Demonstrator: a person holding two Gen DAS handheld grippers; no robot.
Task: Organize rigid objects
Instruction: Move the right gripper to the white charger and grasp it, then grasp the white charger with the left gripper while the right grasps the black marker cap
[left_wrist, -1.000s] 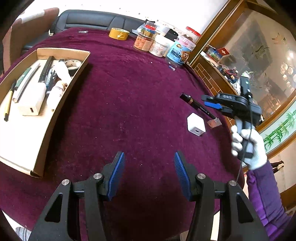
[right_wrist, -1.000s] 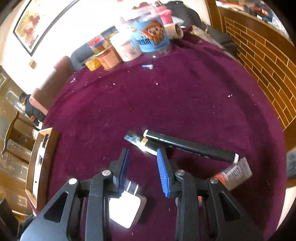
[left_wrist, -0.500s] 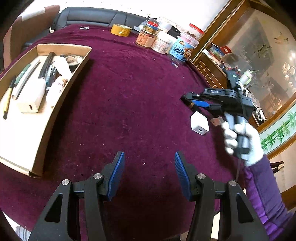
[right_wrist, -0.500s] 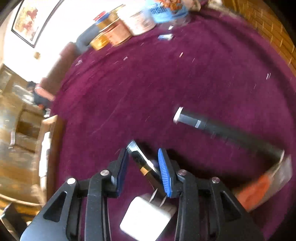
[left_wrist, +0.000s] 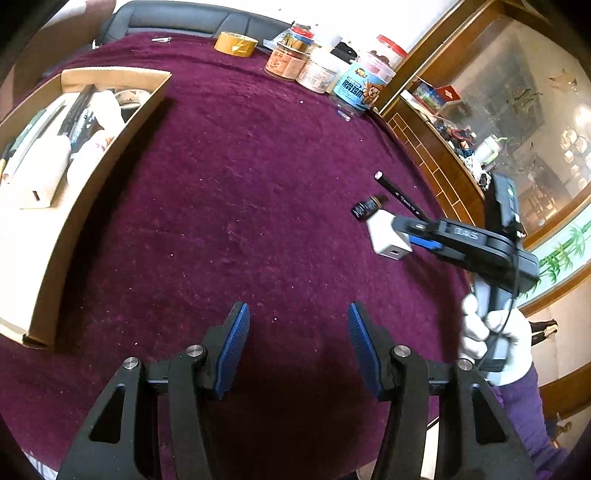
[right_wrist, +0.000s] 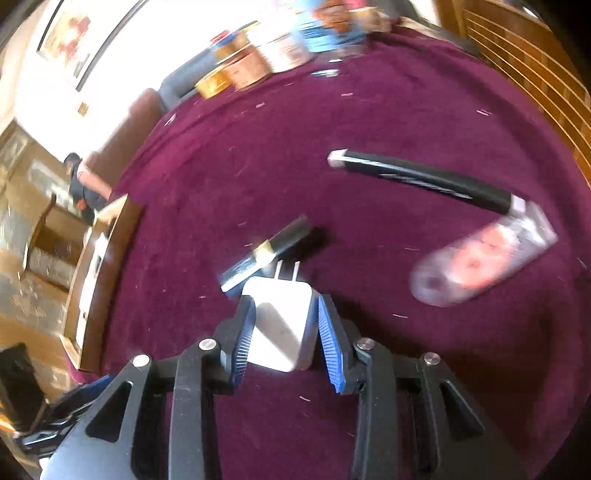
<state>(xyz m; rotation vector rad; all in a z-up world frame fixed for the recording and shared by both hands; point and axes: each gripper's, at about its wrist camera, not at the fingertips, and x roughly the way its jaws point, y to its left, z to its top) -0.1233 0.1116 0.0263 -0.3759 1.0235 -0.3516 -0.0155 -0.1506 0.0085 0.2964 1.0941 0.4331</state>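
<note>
Your right tongs (right_wrist: 284, 332) straddle the white charger (right_wrist: 282, 325), jaws opening, near the desk (left_wrist: 258, 184) edge at three o'clock; left tongs (left_wrist: 299, 347) hang released above bare cloth. Only the left view shows the box (left_wrist: 110, 147) at ten o'clock.

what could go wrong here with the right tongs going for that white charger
1. The right tongs are opening with the white charger between the pads but not yet clamped; closing off-centre could twist it or let it slip.
2. The charger's prongs sit right by the short black tube, which may get nudged or dragged along.
3. The cardboard box already looks crowded at its far end, so the charger could land on other items there.
</note>
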